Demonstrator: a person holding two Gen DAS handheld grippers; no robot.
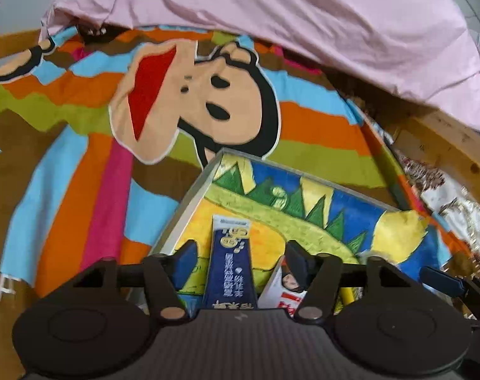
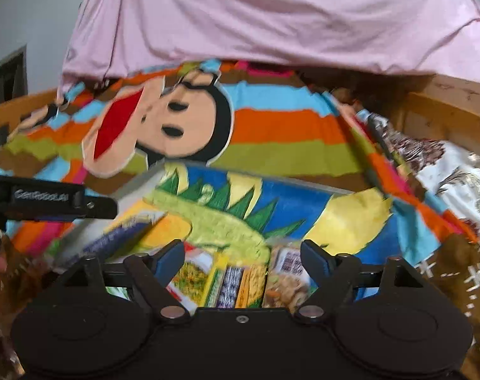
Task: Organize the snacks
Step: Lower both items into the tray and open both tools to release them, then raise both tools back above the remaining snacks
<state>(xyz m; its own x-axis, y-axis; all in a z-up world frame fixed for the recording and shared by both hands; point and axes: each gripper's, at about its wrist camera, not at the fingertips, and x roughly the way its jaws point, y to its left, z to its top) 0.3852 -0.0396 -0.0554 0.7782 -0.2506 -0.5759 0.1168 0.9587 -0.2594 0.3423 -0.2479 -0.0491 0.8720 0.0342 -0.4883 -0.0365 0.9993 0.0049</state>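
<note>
My left tongs (image 1: 241, 253) stand apart around the light, crinkly blue sachet (image 1: 232, 266) at six o'clock on the painted tray (image 1: 189, 196); right tongs (image 2: 241, 256) apart too; I'd pinch mid-body.

Snack packets (image 2: 240, 281) blurred, part-hidden behind right gripper (image 2: 243, 261); labels unreadable.

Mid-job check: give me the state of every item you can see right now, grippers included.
left gripper: open, astride the blue packet, pads off it
right gripper: open, above the snack packets, gripping nothing
blue packet: lying flat on the painted board
painted board: lying on the striped blanket
snack packets: lying side by side on the board
pink sheet: rumpled, draped behind
</note>
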